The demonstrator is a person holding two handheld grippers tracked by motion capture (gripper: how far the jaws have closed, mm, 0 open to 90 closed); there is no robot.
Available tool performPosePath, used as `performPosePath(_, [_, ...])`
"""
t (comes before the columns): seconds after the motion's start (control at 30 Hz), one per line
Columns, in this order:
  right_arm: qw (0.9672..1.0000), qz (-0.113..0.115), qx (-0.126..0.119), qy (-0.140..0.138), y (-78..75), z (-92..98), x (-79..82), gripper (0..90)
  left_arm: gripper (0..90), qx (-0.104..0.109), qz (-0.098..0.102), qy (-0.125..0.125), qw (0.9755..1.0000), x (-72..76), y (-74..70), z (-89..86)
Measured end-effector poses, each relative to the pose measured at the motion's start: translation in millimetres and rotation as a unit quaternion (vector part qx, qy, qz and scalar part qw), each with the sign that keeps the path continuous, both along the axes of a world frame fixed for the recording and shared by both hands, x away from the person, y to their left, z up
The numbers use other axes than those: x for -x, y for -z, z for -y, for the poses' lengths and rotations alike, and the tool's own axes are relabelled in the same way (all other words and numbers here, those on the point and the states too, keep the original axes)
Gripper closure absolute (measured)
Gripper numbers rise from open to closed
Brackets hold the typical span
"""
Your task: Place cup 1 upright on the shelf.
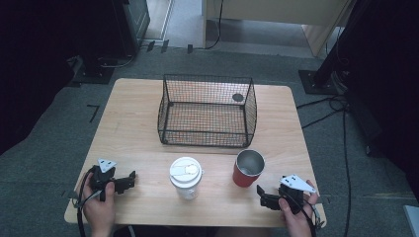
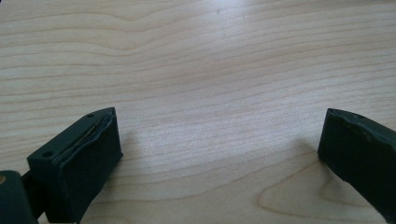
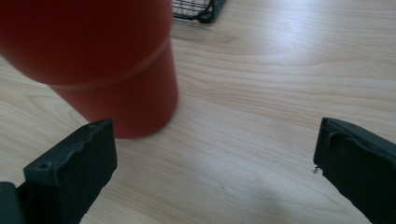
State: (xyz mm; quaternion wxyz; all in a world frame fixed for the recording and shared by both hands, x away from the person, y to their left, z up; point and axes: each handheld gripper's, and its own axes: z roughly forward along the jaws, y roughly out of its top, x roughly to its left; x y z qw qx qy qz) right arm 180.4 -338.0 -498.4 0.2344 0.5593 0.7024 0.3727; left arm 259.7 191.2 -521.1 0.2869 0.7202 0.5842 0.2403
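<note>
**Both grippers low on the table, jaws apart**

The red cup (image 1: 248,168) stands upright at lower right of centre in the high view, mouth up, beside the white lidded cup (image 1: 186,177). The wire basket (image 1: 207,110) sits above them on the table (image 1: 133,108). The right gripper (image 1: 267,197) gapes empty; its view shows the cup's red wall close at upper left. The left gripper (image 1: 125,181) gapes too, over bare wood.

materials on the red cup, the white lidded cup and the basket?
Red cup: matte red outside, shiny silver inside, so probably a coated metal tumbler.
White lidded cup: looks like a paper to-go cup under a moulded white plastic lid; the wall material is hard to confirm.
Basket: thin black wire mesh on a thicker wire frame, likely painted or coated steel.
</note>
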Motion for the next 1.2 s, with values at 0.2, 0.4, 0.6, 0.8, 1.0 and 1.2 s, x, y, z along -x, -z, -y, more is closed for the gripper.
performPosePath(0.2, [0.9997, 0.005, -0.011, -0.023, -3.9, -12.3, 0.3, 0.0, 0.0, 0.0, 0.0, 0.0, 1.0, 0.0, 0.0, 0.0])
performPosePath(0.4, [0.999, 0.014, -0.023, -0.036, -7.6, -21.5, -1.1, 0.0, 0.0, 0.0, 0.0, 0.0, 1.0, 0.0, 0.0, 0.0])
performPosePath(0.6, [0.9985, 0.025, -0.03, -0.04, -11.9, -29.2, -3.9, 0.0, 0.0, 0.0, 0.0, 0.0, 1.0, 0.0, 0.1, 0.0])
performPosePath(0.8, [0.9979, 0.033, -0.031, -0.047, -14.8, -37.5, -6.7, 0.0, 0.0, 0.0, 0.0, 0.0, 1.0, 0.0, 0.0, 0.0])
performPosePath(1.0, [0.9974, 0.041, -0.043, -0.041, -19.1, -43.3, -12.6, 0.0, 0.0, 0.0, 0.001, 0.0, 1.0, 0.0, 0.1, -0.1])
performPosePath(1.2, [0.9967, 0.055, -0.047, -0.036, -25.5, -51.5, -18.6, 1.7, 0.0, 0.0, 0.001, 0.0, 1.0, 0.0, 0.1, -0.1])
